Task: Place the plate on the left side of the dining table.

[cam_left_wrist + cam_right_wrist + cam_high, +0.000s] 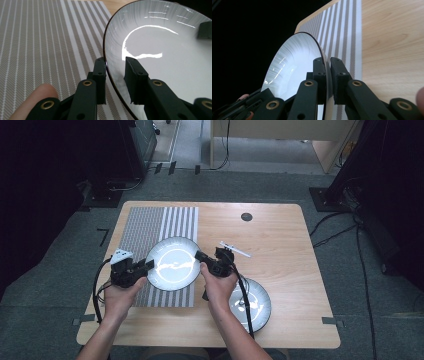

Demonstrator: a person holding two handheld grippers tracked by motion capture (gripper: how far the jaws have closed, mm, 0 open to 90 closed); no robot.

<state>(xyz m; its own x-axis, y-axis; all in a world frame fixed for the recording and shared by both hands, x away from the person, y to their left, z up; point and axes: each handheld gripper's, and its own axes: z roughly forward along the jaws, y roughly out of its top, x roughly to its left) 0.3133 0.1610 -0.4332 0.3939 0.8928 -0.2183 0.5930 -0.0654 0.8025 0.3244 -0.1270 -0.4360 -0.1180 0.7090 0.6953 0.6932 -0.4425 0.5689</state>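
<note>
White plate [173, 263] pinched at opposite rims by both tongs.

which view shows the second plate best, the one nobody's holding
The high view: the second plate lies on the table's near right, partly under the right forearm. The gripper views show the held plate instead.

My matt black plastic fingers [136, 77] carry brass-coloured rivets. The plate [173, 263] looks like glossy glazed ceramic, finely ribbed at its rim. The striped mat [37, 42] is woven, the tabletop [280, 240] smooth pale wood.
</note>
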